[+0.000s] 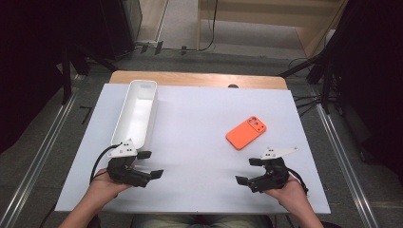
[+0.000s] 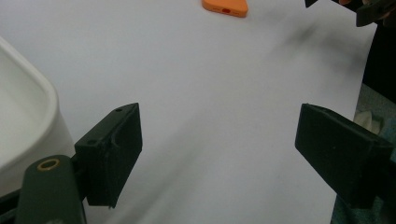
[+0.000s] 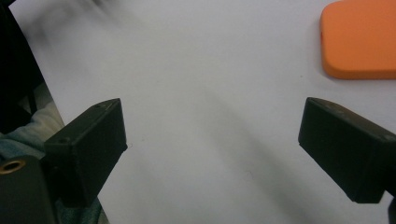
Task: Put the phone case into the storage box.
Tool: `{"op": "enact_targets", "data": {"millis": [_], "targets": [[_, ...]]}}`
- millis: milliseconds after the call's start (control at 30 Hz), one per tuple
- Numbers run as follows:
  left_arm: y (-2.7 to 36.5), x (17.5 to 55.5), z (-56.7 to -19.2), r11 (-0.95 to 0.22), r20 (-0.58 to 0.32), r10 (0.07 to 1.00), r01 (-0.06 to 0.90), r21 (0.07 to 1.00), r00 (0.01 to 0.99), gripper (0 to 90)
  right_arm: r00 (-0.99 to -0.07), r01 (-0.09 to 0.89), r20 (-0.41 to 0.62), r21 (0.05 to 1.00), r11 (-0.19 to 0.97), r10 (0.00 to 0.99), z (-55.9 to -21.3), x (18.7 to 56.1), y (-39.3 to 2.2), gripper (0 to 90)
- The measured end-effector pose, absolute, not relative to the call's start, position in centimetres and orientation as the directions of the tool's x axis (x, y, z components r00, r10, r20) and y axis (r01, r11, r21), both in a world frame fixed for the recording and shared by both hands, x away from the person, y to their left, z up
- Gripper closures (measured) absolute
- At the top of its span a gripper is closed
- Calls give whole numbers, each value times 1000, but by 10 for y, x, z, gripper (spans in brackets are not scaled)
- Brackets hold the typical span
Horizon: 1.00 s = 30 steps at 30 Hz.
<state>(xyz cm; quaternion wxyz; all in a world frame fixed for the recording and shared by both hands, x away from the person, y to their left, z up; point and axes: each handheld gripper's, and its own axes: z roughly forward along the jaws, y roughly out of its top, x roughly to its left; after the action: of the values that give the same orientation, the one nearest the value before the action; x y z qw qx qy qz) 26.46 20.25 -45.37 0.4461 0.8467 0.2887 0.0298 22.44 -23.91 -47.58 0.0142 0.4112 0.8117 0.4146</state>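
Holding nothing, my left gripper point(image 1: 151, 164) sits at the lower left of the high view, its two black fingers spread wide with only bare tabletop between them. In the left gripper view the fingers rise from the two bottom corners, far apart, and the white sheet that covers the table point(image 1: 199, 156) fills the gap.

My right gripper point(image 1: 247, 171) sits at the lower right of the high view, its fingers just as wide and just as empty. Both grippers point toward the middle of the table, toward each other.

The long white plastic bin point(image 1: 138, 111) lies in the upper left part of the high view, running from the far edge of the table down toward my left gripper; its near end is just beside the grey plate on that gripper. In the left gripper view its rounded corner shows at the left edge.

The flat orange phone with rounded corners point(image 1: 246, 132) lies face down right of centre in the high view, near my right gripper but apart from it. In the right gripper view it sits in the upper right corner, beyond my fingers.
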Motion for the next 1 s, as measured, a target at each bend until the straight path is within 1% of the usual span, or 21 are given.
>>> {"op": "enact_targets", "data": {"millis": [600,900,1000], "targets": [[203,265,-454,-432,-203,525,465,773,826,147,-648,658,325,694,292,688,-473,225,-245,68],[203,265,-454,-433,-204,525,466,772,826,147,-603,670,311,697,255,735,-463,230,-257,68],[203,265,-454,-432,-206,524,467,772,826,147,-603,663,300,704,256,739,-462,232,-259,68]]}}
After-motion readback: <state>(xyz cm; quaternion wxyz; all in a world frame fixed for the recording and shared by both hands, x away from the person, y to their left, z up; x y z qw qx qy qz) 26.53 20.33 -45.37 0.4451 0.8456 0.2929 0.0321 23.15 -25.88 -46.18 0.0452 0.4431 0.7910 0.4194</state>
